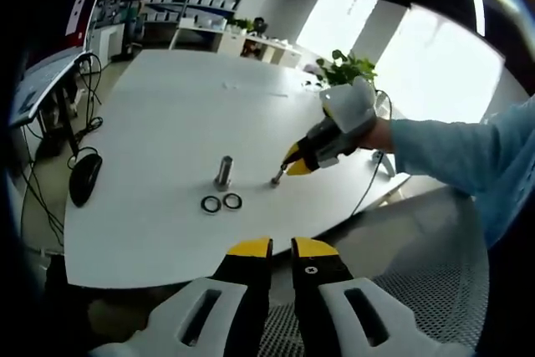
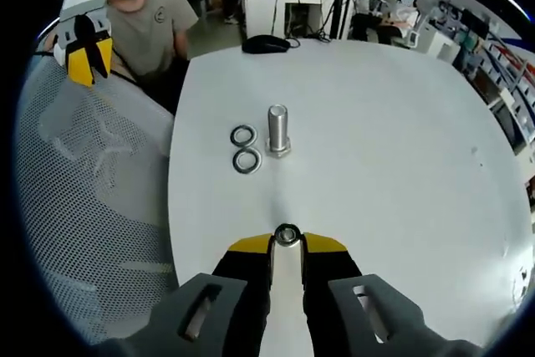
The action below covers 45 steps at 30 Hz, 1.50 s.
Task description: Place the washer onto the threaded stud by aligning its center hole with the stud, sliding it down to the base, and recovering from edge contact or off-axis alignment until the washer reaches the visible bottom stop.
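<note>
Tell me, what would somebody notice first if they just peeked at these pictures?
Probably the shiny threaded stud standing upright in the middle of the big white table, with two loose washers lying flat right beside it. Next, the right gripper with yellow tips, pinching another small washer just above the tabletop. The left gripper waits back at the table's near edge, holding nothing.

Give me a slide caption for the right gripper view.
Right tool grips a washer short of the upright stud and two spare washers.
</note>
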{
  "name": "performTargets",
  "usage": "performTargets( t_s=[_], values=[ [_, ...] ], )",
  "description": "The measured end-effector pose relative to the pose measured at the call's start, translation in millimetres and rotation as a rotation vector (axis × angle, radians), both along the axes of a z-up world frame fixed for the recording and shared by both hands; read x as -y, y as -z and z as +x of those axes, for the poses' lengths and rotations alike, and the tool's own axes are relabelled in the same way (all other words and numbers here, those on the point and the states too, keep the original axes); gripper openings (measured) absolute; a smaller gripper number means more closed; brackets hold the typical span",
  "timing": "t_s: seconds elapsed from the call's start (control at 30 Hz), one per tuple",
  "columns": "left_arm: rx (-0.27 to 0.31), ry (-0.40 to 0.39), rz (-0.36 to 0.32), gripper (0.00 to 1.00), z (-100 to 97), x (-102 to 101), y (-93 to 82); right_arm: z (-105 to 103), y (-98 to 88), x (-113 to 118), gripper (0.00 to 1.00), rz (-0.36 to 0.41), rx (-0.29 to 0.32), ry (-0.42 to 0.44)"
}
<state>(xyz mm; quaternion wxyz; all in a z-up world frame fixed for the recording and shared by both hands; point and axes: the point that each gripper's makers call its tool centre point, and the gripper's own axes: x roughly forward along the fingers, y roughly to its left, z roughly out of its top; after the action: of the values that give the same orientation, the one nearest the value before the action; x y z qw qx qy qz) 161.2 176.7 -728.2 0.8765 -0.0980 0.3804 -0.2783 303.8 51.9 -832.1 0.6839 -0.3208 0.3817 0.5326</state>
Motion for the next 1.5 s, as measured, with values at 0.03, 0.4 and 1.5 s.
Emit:
performTargets(
  t_s=[0.03,0.4,1.5],
  values=[
    [-0.001,0.001,0.002,0.06,-0.1,0.0,0.3,-0.3,-0.1,-0.4,0.14,0.001,0.000,-0.001],
    [-0.004,0.002,-0.001,0.06,-0.1,0.0,0.5,-9.5,19.7,3.1,0.03,-0.063,-0.018,-0.046],
    [-0.009,-0.004,0.000,0.06,0.2,-0.2,1.1,-15.2,36.1,-85.2,0.11,-0.153,0.088,-0.421]
  ],
)
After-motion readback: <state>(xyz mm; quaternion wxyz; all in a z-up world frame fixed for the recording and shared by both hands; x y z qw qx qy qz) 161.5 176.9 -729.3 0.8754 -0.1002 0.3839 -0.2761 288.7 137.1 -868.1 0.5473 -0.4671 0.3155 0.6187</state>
